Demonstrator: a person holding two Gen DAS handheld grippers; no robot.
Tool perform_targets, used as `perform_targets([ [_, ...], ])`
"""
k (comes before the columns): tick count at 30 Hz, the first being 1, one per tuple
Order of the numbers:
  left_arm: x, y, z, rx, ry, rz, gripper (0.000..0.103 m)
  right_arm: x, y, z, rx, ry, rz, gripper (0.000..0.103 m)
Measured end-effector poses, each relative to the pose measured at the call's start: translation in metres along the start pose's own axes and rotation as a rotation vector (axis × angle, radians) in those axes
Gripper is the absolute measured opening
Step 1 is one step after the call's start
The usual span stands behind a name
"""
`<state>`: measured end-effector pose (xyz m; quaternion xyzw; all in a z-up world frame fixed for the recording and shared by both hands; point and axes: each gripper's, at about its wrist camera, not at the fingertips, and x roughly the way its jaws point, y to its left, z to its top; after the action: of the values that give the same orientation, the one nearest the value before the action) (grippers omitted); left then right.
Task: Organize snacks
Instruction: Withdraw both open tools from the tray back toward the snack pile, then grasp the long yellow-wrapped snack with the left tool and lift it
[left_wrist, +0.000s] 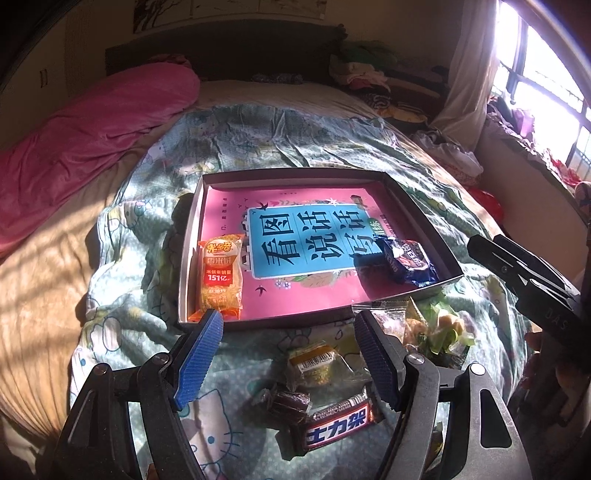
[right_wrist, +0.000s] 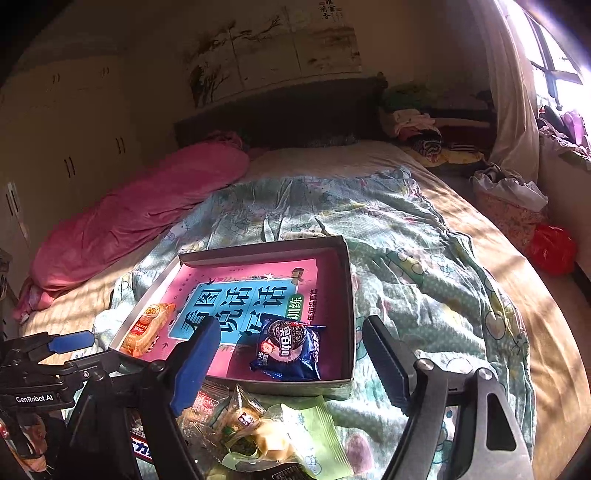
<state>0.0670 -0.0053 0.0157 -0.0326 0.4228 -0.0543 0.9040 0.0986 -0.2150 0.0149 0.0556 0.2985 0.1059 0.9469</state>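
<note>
So far two snacks sit inside the shallow grey cardboard box lid (left_wrist: 421, 206) with the pink-and-blue printed book cover as its floor: an orange rice-cracker packet (left_wrist: 220, 275) along the left wall and a dark blue cookie packet (right_wrist: 288, 349) in the near right corner. The box rests on the pale green cartoon-print quilt (right_wrist: 406, 258).

Left gripper (left_wrist: 290, 358): jaws wide apart, nothing between the blue ribbed pads (left_wrist: 201, 360). It hovers above the loose pile just outside the near wall of the box.

Right gripper (right_wrist: 291, 365): jaws also apart and empty; the cookie packet shows between the fingertips but lies flat in the box, clear of both pads.

Unsorted pile on the quilt, near side of the box: a dark brown chocolate bar with white characters (left_wrist: 338, 424), a small dark-wrapped sweet (left_wrist: 286, 400) touching it, a clear-wrapped cake with a barcode label (left_wrist: 314, 363), and a light green wrapped pastry (right_wrist: 295, 428) among crinkled clear packets.

Judgement: step in hand is between placements, about to pick the next item. Task is under half done.

Next move: left gripper drops onto one item, likely the barcode cake or chocolate bar, closing across its narrow side. Wrappers overlap, so a neighbour may get dragged along.
</note>
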Motion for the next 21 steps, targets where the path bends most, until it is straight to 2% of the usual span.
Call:
perform_targets([
  [13,-0.01,-0.028,-0.03,0.086,0.059,-0.074,0.075,-0.013,0.004,-0.012,-0.009,0.029,-0.002,0.079],
  [21,-0.016,-0.04,-0.057,0.136,0.13,-0.163,0.075,-0.023,-0.006,-0.021,0.022,0.046,-0.011,0.079],
])
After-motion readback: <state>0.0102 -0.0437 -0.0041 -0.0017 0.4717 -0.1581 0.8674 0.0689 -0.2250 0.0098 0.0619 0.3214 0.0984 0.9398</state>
